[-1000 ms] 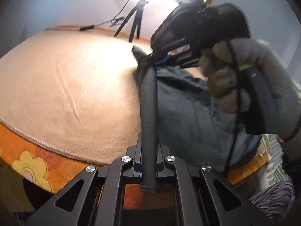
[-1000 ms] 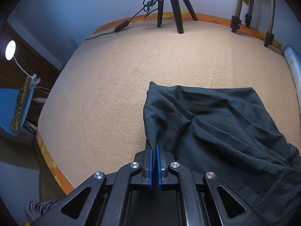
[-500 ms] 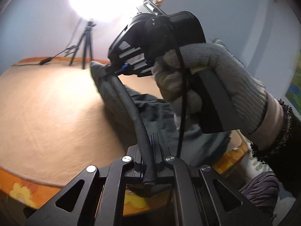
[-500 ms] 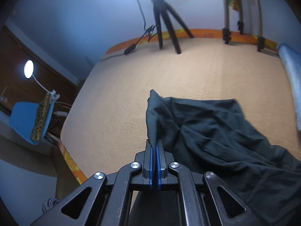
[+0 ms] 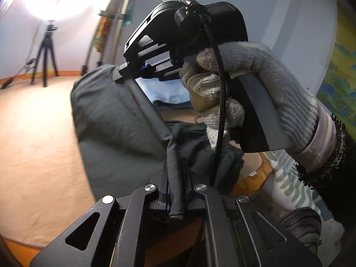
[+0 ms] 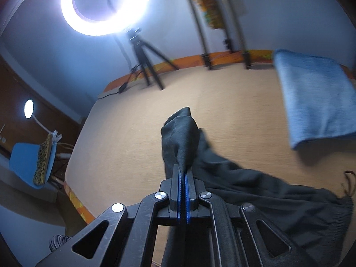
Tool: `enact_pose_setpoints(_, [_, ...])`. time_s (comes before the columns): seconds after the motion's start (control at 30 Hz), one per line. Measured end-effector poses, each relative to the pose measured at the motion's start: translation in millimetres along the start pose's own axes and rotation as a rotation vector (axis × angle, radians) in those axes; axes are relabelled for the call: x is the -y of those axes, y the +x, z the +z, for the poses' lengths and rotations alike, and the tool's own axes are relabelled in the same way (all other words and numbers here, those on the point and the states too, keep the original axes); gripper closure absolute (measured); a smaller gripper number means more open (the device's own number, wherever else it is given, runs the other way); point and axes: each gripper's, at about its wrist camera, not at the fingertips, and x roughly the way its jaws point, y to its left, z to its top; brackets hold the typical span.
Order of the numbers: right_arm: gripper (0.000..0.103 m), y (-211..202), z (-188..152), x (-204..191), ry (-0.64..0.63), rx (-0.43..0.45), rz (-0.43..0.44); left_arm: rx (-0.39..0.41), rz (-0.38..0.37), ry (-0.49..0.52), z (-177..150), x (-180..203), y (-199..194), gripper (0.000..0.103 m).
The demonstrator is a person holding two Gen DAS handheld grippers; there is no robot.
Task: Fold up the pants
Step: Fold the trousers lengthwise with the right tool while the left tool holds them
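Pants: dark grey-black pants (image 6: pixel 255 189) were lifted at one edge off the beige blanket (image 6: pixel 138 138), rest trailing down to the surface toward the right of the rt wrist view; drawstring end showed at far right.
Left gripper: the left gripper (image 5: pixel 175 189) was clamped narrow on a rolled hem/waistband strip of the pants (image 5: pixel 124 120), fabric running up from the jaws toward the other tool.
Right gripper: the right gripper (image 6: pixel 183 178) was pinched closed on a bunched corner of the pants, blue pads just visible, cloth peak standing above the tips.
Right hand: a hand in a grey knit glove (image 5: pixel 255 84) gripped the rt tool's handle, dark lacy sleeve cuff at the wrist; it filled the upper right of the lt wrist view and blocked most of what lay behind.
Cable: thin black cord (image 5: pixel 220 102) hung across the gloved fingers.
Folded item: a light blue folded towel/garment (image 6: pixel 316 98) lay on the blanket, well apart from the pants, to the right.
Lighting: ring light (image 6: pixel 106 6) on a black tripod (image 6: pixel 146 66) stood at the far edge, cord trailing left.
Far edge: orange patterned sheet border (image 6: pixel 189 59); stand legs near it, blurred.
Off-bed: blue chair (image 6: pixel 31 162) w/ leopard-print cloth over it, small round lamp (image 6: pixel 29 109) above.
Containers: n/a in view.
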Motion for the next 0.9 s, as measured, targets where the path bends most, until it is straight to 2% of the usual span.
enact_pose_setpoints(0.4, [0.103,-51,-10,103,0.087,0.040,-0.139,-0.079,-0.129,0.047,2,48,59,0.098])
enact_pose_setpoints(0.7, [0.103,-72,-28,167,0.158,0.045,-0.194,-0.144,-0.202,0.085,-2,82,96,0.098])
enact_pose_setpoints(0.9, [0.103,-79,-38,200,0.196,0.040,-0.227,-0.180,-0.225,0.101,1,96,114,0.098])
